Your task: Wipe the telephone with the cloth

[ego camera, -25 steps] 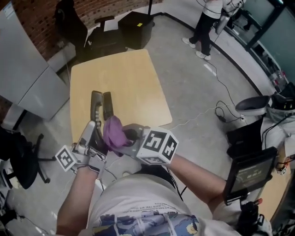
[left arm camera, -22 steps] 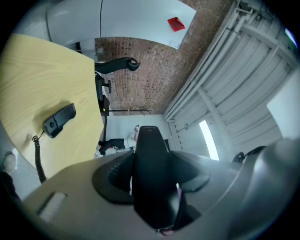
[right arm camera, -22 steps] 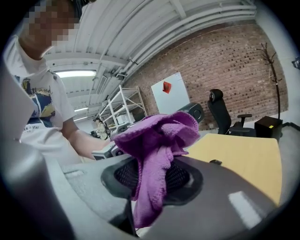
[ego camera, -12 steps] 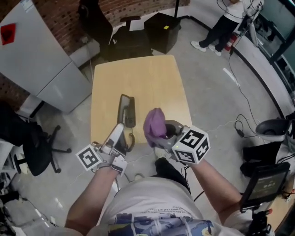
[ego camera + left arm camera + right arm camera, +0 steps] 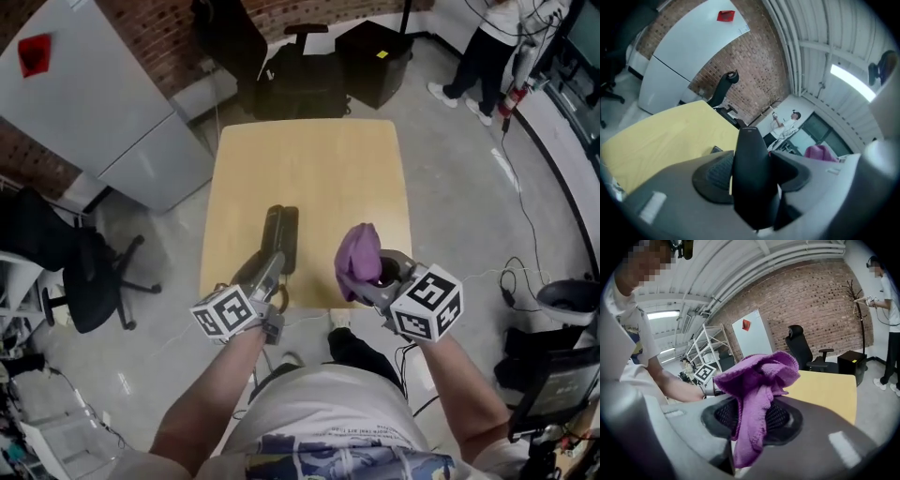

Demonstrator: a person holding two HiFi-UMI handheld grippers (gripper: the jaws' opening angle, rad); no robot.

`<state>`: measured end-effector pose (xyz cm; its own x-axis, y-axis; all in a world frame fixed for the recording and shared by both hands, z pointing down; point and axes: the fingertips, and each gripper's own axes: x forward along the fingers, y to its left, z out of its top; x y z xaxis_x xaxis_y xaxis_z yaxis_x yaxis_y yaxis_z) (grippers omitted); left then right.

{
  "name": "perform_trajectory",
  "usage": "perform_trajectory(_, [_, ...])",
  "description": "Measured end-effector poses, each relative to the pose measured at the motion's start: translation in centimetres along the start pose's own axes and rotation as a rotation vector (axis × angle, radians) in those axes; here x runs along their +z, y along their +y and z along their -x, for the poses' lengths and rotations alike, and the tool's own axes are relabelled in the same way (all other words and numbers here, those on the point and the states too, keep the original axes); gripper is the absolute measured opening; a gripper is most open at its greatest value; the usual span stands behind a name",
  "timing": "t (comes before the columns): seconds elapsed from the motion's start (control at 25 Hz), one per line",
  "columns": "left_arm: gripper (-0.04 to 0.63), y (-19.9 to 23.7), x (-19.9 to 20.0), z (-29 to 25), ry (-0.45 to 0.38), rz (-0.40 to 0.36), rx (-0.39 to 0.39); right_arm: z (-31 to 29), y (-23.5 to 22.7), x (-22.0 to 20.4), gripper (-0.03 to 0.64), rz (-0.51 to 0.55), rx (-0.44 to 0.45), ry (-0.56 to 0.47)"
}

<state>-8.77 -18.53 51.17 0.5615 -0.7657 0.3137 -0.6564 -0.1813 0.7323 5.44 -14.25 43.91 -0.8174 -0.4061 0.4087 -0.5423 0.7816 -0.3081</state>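
Note:
The dark grey telephone handset (image 5: pixel 276 234) lies lengthwise just over the near left part of the light wooden table (image 5: pixel 309 169), casting a shadow to its right. My left gripper (image 5: pixel 270 274) is shut on its near end. In the left gripper view the handset (image 5: pixel 749 150) stands between the two grey jaws of that gripper (image 5: pixel 754 185). The purple cloth (image 5: pixel 359 258) is bunched up in my right gripper (image 5: pixel 377 278), which is shut on it near the table's front right edge. In the right gripper view the cloth (image 5: pixel 757 385) spills up out of that gripper (image 5: pixel 752 427), a hand's width right of the handset.
A grey cabinet (image 5: pixel 103 103) stands left of the table and a black office chair (image 5: pixel 89 272) sits nearer on the left. Behind the table are another chair (image 5: pixel 300 75) and a black box (image 5: pixel 384 56). A person (image 5: pixel 487 47) stands at the far right. Cables (image 5: pixel 511 272) run across the floor.
The left gripper has sunk toward the table with the handset and rolled. The right gripper has carried the cloth to the right, away from the handset.

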Motion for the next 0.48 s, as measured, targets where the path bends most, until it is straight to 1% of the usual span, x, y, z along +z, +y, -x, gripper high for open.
perform_trajectory(0.12, [0.253,1.6,-0.3,-0.9,0.012,-0.062,0.085,-0.4,-0.2,-0.1,0.114,0.0,0.032,0.016])
perform_trajectory(0.2, [0.253,2.1,-0.5,-2.0,0.024,-0.106,0.118,-0.4,-0.7,-0.2,0.115,0.0,0.046,0.029])
perform_trajectory(0.32, [0.253,3.9,-1.5,-4.0,0.054,-0.18,0.19,-0.2,-2.2,-0.2,0.115,-0.009,0.062,0.037])
perform_trajectory(0.4, [0.253,5.0,-2.0,-5.1,0.067,-0.218,0.245,0.0,-3.2,-0.4,0.114,-0.027,0.082,0.045])
perform_trajectory(0.48, [0.253,5.7,-2.4,-6.2,0.083,-0.258,0.283,0.2,-4.0,-0.4,0.114,-0.039,0.098,0.049])
